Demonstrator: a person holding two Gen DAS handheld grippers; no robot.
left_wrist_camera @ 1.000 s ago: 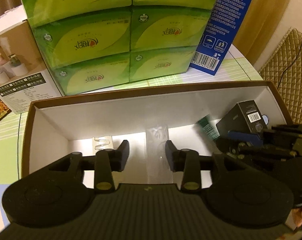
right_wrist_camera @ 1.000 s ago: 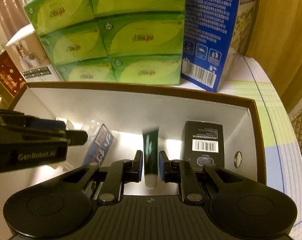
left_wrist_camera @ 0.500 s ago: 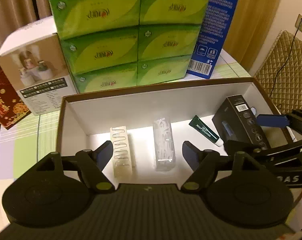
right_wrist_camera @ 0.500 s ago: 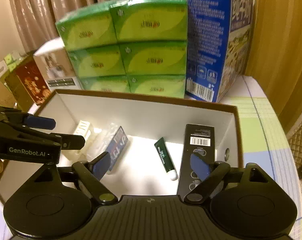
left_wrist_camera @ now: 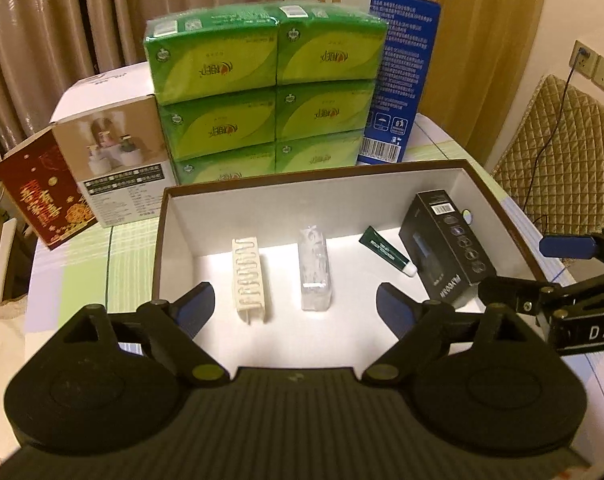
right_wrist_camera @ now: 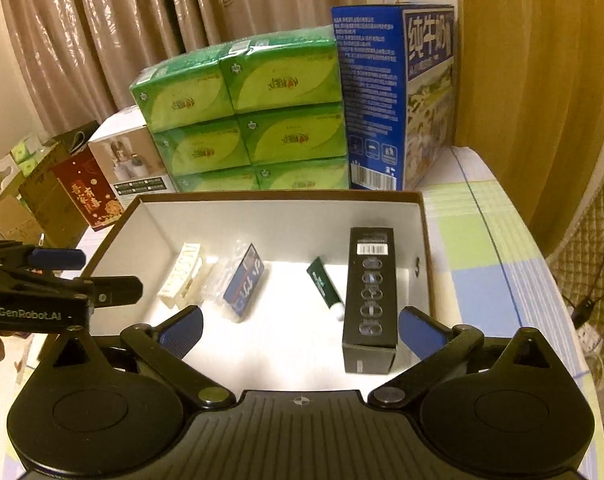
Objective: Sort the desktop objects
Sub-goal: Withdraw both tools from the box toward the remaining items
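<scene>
- Left wrist view, hidden parts: labels on the clear packet (left_wrist_camera: 314, 276) and on the white ridged piece (left_wrist_camera: 250, 280) are too blurred to read; the right gripper (left_wrist_camera: 542, 272) enters from the right edge, its body cut off.
- Left wrist view, pose: left gripper (left_wrist_camera: 295, 306) hangs over the near wall of the brown box (left_wrist_camera: 302, 178), fingers spread wide, holding nothing.
- Left wrist view, contents: green tube (left_wrist_camera: 386, 251) lies just beside the black carton (left_wrist_camera: 446, 250) inside the box.
- Right wrist view, hidden parts: the clear packet (right_wrist_camera: 221, 276) is half covered by a blue card (right_wrist_camera: 243, 282).
- Right wrist view, pose: right gripper (right_wrist_camera: 299, 330) is spread wide and empty above the box's near side; left gripper (right_wrist_camera: 101, 276) reaches in from the left.
- Right wrist view, surroundings: green tissue packs (right_wrist_camera: 245, 120) and a blue carton (right_wrist_camera: 394, 96) stand behind the box (right_wrist_camera: 277, 196).
</scene>
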